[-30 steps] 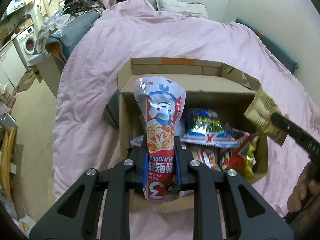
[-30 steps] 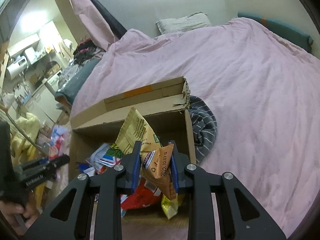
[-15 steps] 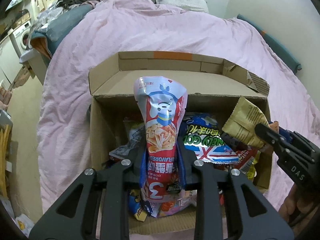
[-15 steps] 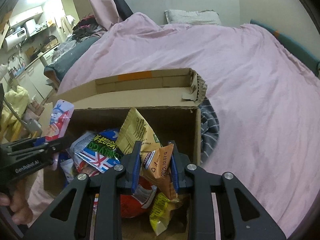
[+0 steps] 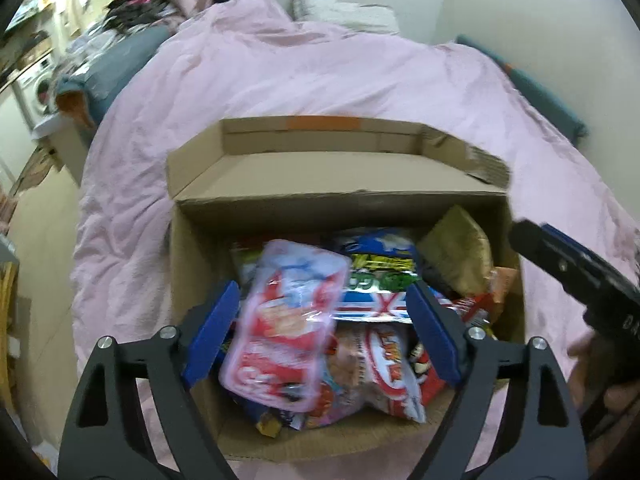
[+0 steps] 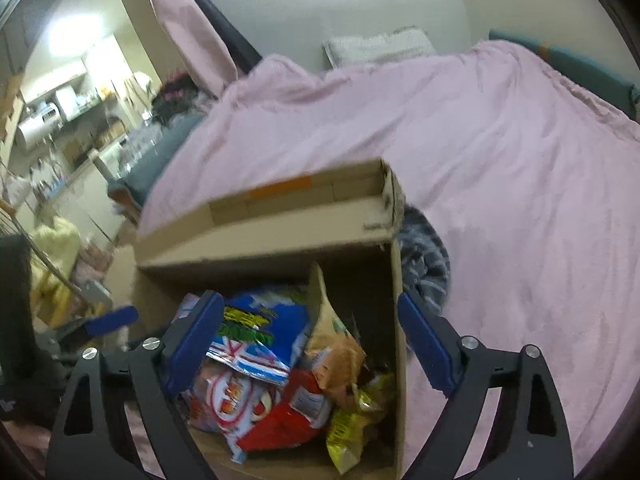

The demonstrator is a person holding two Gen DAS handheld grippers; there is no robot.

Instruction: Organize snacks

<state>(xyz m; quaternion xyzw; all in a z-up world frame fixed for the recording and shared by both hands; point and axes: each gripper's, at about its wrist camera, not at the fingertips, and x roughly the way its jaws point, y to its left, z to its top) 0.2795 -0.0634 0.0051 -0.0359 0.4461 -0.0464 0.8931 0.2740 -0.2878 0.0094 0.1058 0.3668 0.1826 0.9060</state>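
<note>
Dropping snacks into the cardboard box (image 5: 188,264) on the bed (image 5: 280,72).
We had just been opening both claws: the left claw (image 5: 324,332) released the red-and-white bag (image 5: 288,320) between its pads, the right claw (image 6: 308,344) stood empty; we judged lifting straight up cleanest.

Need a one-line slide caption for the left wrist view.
Left tool, just opened, lets the red-and-white snack bag drop into the cardboard box on the pink duvet.

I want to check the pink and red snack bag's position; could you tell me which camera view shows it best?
The left wrist view: the pink and red snack bag lies blurred between the open left gripper fingers, over the cardboard box. The right wrist view does not show it clearly.
</note>
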